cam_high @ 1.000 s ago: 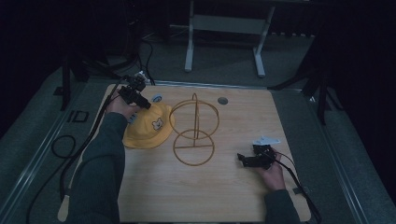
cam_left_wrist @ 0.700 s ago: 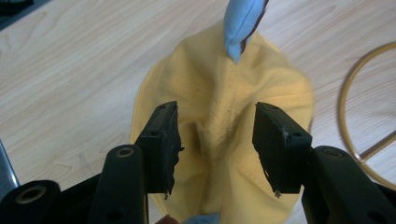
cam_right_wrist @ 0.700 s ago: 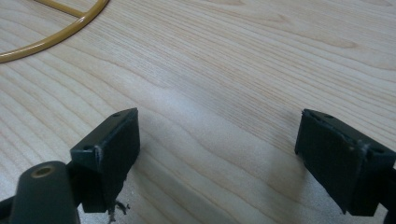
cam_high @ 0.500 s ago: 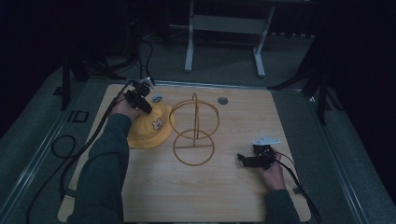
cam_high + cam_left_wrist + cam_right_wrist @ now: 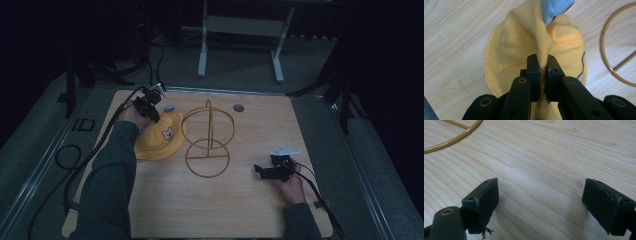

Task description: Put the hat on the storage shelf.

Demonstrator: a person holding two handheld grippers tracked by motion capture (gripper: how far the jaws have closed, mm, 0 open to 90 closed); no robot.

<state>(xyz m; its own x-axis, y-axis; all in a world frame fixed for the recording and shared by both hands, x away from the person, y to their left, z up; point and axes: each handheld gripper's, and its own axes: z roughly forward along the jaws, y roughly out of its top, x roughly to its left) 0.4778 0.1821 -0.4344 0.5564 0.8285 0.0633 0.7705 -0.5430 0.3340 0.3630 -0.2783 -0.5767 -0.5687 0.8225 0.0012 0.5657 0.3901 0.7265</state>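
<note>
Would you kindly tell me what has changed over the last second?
The left tool, shut on the yellow hat, moved toward the table's far edge, drawing the hat's brim along. The right tool, open on the table, and the wire stand stayed put.

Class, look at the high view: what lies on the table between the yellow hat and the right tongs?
The gold wire stand lies between the yellow hat and the right tongs, seen in the high view.

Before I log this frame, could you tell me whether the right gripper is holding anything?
No, the right gripper has its jaws wide apart over bare table.
</note>
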